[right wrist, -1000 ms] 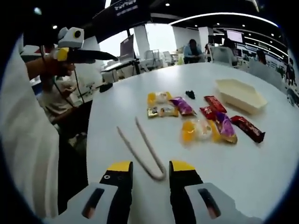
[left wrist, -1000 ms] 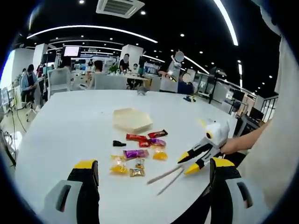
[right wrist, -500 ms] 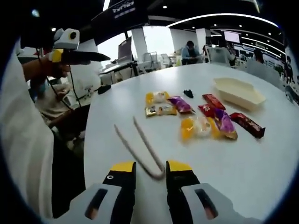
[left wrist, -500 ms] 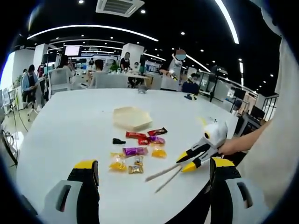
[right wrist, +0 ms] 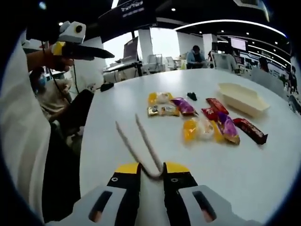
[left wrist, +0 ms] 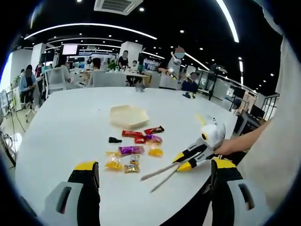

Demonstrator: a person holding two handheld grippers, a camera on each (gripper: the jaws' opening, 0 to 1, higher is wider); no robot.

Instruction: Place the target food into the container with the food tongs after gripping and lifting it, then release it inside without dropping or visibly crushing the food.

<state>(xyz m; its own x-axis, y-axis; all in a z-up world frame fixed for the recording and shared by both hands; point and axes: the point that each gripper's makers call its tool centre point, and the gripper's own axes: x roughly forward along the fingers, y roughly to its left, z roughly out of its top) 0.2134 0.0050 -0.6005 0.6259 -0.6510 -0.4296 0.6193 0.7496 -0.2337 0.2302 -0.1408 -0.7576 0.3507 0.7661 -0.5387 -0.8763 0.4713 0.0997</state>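
Pale food tongs (right wrist: 141, 141) lie on the white table (right wrist: 263, 174), arms spread and pointing away. My right gripper (right wrist: 151, 170) has its jaws pressed against both sides of the tongs' bent end; from the other side the right gripper (left wrist: 184, 161) meets the tongs (left wrist: 157, 175). Wrapped snacks lie beyond: an orange-and-clear pack (right wrist: 197, 129), a purple one (right wrist: 183, 106), a dark red bar (right wrist: 249, 131). A beige hexagonal container (right wrist: 242, 98) stands behind them, also the container (left wrist: 128, 116). My left gripper (left wrist: 154, 165) is wide open, held in the air above the table's near edge.
A small black thing (left wrist: 114, 140) lies left of the snacks. In the right gripper view, the left gripper (right wrist: 77, 47) hangs high at the left, in a hand. The person's white top fills that view's left side. People and desks stand beyond the table.
My right gripper's jaws have drawn together around the tongs' bent end. The left gripper view has pulled back a little, so the snacks sit slightly lower and farther off.
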